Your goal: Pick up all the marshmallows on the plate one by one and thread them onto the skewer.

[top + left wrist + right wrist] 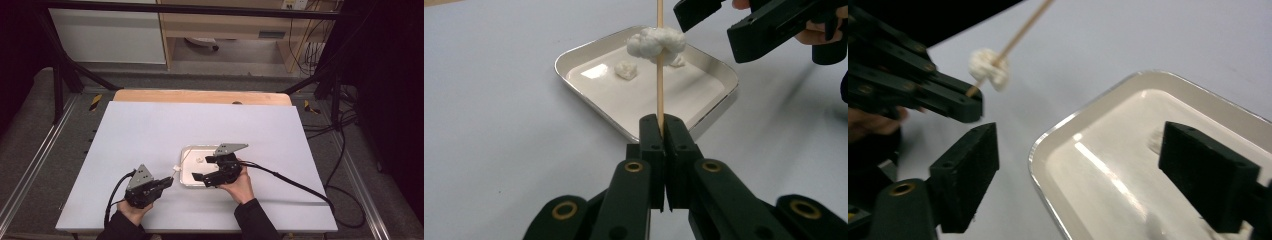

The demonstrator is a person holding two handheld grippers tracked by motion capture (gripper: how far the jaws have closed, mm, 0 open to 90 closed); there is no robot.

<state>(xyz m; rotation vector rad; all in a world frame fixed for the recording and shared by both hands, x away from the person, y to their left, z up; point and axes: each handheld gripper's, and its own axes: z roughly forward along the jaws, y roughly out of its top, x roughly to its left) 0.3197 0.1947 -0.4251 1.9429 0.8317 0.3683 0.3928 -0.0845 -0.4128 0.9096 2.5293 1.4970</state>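
Observation:
My left gripper (659, 122) is shut on the lower end of a thin wooden skewer (659, 90). A soft white lump (656, 44) is threaded on the skewer above the jaws. In the high view this gripper (169, 181) sits just left of a shallow white tray (186, 150), with the skewer slanting up over the tray's left rim. Two small white pieces (626, 70) lie in the tray (574, 55). My right gripper (202, 167) hangs open over the tray, nothing between its jaws. In the right gripper view, the jaws (1088, 170) straddle the tray's corner (1048, 145), and the lump (989, 67) is up left.
The tray rests on a white sheet (150, 130) that covers a wooden table (200, 96). Black cables (295, 182) trail from the grippers across the sheet and off its right side. Frame bars and shelving stand beyond the far edge.

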